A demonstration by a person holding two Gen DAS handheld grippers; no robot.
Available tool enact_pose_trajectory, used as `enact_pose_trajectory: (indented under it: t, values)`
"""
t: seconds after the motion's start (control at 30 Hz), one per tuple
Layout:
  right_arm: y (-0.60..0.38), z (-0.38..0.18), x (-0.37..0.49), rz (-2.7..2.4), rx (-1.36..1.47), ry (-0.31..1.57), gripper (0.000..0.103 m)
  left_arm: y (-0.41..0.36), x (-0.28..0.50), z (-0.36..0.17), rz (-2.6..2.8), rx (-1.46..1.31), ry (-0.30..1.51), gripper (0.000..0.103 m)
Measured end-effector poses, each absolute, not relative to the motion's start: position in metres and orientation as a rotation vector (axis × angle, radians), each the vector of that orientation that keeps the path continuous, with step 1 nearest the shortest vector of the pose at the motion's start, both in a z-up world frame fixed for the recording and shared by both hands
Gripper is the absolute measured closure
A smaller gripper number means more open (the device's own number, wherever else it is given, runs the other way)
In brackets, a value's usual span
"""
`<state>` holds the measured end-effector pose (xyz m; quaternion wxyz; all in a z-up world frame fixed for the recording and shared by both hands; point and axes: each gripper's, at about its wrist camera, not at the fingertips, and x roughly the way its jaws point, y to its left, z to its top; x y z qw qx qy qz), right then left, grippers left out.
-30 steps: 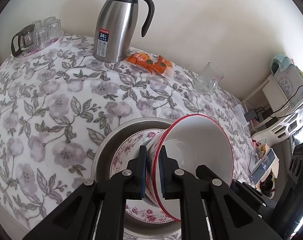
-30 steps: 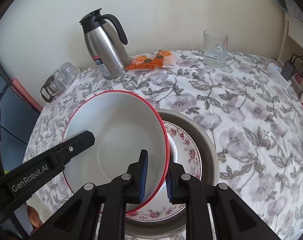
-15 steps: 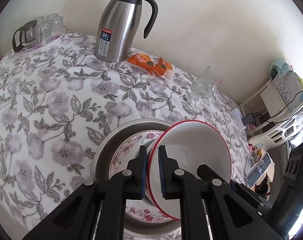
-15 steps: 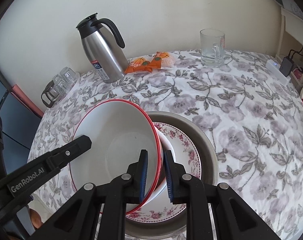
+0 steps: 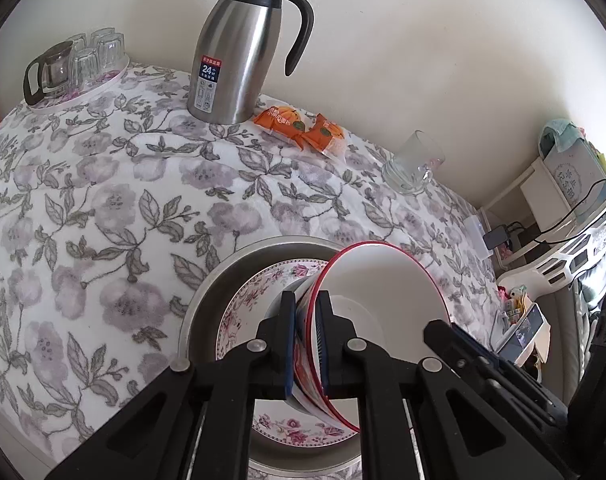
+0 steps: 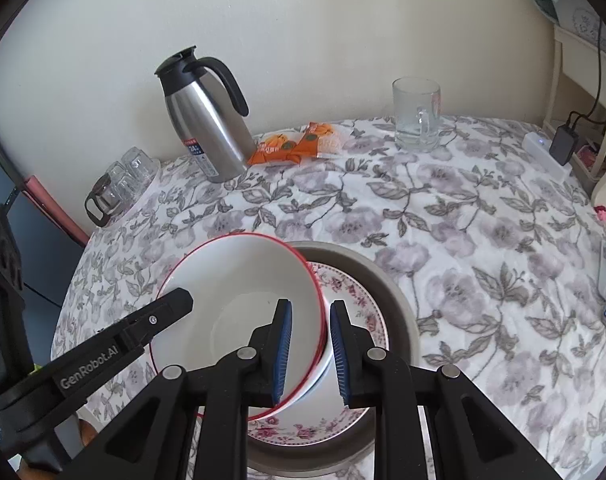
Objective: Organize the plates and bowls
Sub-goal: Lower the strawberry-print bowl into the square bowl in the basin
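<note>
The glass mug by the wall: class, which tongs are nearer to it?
Right. The right tongs straddle the bowl rim on the side toward the glass mug; the left tongs grip the opposite rim.

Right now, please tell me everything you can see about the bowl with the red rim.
The bowl with the red rim is white and glossy inside, apparently ceramic, with red pattern on its outer wall. It is empty and tilted, above the floral plate in the grey metal pan. The left tongs are shut on its rim. The right tongs straddle the opposite rim with their jaws apart. Whether its base touches the plate is hidden.
</note>
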<state>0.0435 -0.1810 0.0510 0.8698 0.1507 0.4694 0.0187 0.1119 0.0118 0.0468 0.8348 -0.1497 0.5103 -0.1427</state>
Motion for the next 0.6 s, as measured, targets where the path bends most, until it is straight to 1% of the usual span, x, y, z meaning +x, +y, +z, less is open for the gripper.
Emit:
enact_pose_trajectory:
  t: [0.13, 0.2, 0.6]
  values:
    - [-0.1825, 0.0447, 0.0448, 0.052, 0.335, 1.010, 0.081, 0.0139, 0.1108, 0.0489, -0.309, -0.325, 1.083, 0.093]
    - [-0.1805, 0.0424, 0.0451, 0.069, 0.345, 1.017, 0.078, 0.0131, 0.1102, 0.0496, -0.309, -0.322, 1.082, 0.093]
    - [-0.1751, 0.0438, 0.0433, 0.060, 0.324, 1.014, 0.079, 0.0163, 0.1112, 0.0482, -0.311, -0.352, 1.091, 0.093]
